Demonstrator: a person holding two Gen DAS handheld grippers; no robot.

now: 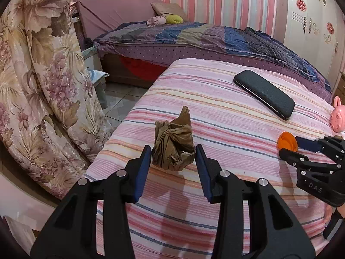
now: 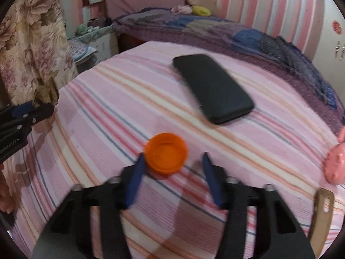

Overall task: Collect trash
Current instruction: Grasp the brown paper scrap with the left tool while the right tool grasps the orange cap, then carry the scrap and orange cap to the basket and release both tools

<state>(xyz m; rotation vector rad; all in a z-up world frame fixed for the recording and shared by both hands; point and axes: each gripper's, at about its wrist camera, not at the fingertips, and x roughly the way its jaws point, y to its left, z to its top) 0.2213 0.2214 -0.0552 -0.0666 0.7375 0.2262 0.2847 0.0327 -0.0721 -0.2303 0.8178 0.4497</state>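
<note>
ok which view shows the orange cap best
The right wrist view: the round orange plastic cap lies open side up on the striped pink bedcover, central, just ahead of the open right tool, though slightly blurred. The left wrist view shows only part of it at the right edge, behind the right tool's finger.

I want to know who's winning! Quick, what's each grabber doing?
Left gripper: open, fingers either side of the crumpled brown paper, not squeezing.
Right gripper: open, around the orange cap, holding nothing.

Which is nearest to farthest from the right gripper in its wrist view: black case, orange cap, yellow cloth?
From the right gripper:
1. orange cap, between the fingers, toward the left one.
2. black case, ahead, slightly right.
3. yellow cloth, on the far bed.
</note>
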